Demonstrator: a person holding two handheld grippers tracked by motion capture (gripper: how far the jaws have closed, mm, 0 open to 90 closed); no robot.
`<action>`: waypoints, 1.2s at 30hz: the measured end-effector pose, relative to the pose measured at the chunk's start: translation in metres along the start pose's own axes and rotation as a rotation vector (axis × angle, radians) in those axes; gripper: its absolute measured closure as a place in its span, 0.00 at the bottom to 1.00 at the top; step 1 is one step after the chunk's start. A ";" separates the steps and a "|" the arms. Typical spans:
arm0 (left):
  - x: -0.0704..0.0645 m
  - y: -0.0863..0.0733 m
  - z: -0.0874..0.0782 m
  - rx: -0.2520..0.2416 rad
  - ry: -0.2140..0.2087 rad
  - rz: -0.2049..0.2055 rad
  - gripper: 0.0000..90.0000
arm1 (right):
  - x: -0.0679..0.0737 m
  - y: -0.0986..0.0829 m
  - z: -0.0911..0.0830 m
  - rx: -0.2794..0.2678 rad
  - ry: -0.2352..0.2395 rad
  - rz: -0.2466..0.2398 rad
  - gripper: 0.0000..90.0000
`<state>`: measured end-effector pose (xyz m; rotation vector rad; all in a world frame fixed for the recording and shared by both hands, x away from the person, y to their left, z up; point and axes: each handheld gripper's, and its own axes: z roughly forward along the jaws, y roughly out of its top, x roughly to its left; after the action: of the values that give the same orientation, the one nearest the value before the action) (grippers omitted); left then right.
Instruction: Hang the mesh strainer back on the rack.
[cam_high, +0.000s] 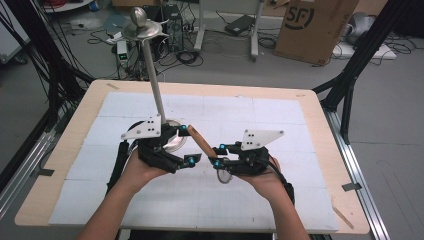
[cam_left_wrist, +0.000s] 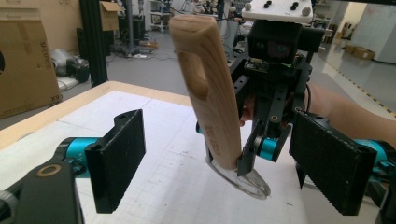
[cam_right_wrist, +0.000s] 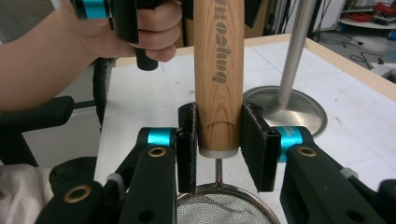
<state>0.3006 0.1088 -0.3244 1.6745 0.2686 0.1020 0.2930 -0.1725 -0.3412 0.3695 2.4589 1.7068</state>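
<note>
In the high view, the right gripper (cam_high: 216, 156) clamps the lower end of a small strainer's wooden handle (cam_high: 199, 141), which slants up and away toward the round steel base (cam_high: 172, 141) of a tall hanging stand (cam_high: 150, 75); the left gripper (cam_high: 187, 145) sits just in front of that base with its jaws spread to either side of the handle's free end, touching nothing I can make out. A good handover here means closing the left jaws squarely on the handle before the right lets go. In the left gripper view, its two black pads (cam_left_wrist: 116, 158) stand wide apart, empty, with the handle (cam_left_wrist: 208, 88) upright between them and its hanging slot facing the camera; keep that slot clear of the pads. In the right gripper view, the jaws are shut tight on the handle (cam_right_wrist: 218, 70) just above the mesh bowl (cam_right_wrist: 224, 207), the stand's base (cam_right_wrist: 289, 105) close behind.
</note>
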 end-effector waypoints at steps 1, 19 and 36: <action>-0.001 0.000 0.001 -0.003 -0.006 0.002 0.21 | 0.001 0.000 0.001 -0.003 0.007 0.000 0.76; -0.004 0.000 0.004 -0.019 -0.045 0.050 0.48 | 0.005 0.005 0.006 -0.035 0.055 -0.003 0.76; -0.004 -0.001 0.004 -0.012 -0.058 0.051 0.69 | 0.004 0.005 0.002 -0.048 0.074 0.005 0.76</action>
<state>0.2970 0.1041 -0.3258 1.6697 0.1814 0.0924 0.2905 -0.1677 -0.3373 0.3132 2.4644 1.8093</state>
